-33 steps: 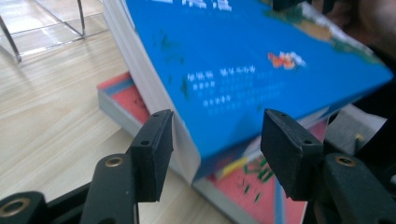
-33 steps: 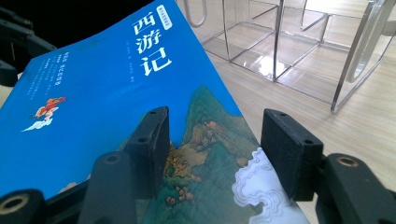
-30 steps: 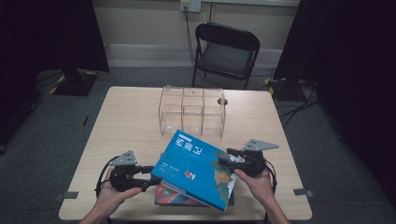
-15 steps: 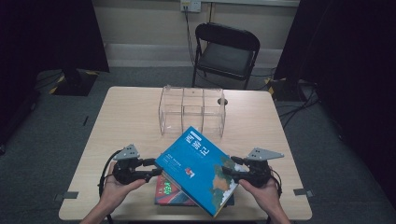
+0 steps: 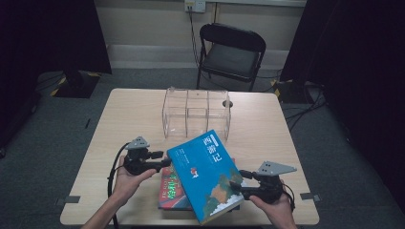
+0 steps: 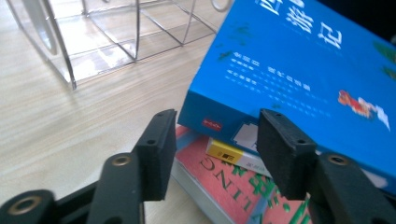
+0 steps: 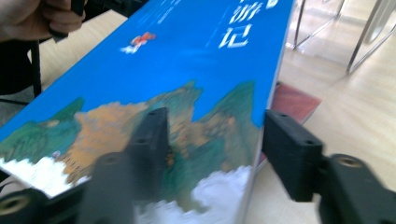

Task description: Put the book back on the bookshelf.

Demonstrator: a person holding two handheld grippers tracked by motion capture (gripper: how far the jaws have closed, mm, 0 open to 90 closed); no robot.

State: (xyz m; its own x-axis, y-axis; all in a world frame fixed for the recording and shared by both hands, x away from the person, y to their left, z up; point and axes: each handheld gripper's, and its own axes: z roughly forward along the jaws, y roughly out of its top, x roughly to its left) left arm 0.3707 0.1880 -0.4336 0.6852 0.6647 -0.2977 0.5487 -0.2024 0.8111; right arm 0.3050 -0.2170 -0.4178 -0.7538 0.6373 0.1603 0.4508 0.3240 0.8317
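- Blue book (image 5: pixel 207 174) has swung clockwise off the stack since a second ago.
- Left tongs (image 5: pixel 165 162) and right tongs (image 5: pixel 239 183), each half-open, clamp its opposite corners.
- Next, stand it in the rack (image 5: pixel 197 112).

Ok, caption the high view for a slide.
Two handheld grippers, left and right, tilt a blue book above a red one.

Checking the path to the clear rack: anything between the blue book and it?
Nothing visible. The blue book is held tilted between the left gripper and right gripper, above a red book. The strip of table up to the rack is bare.
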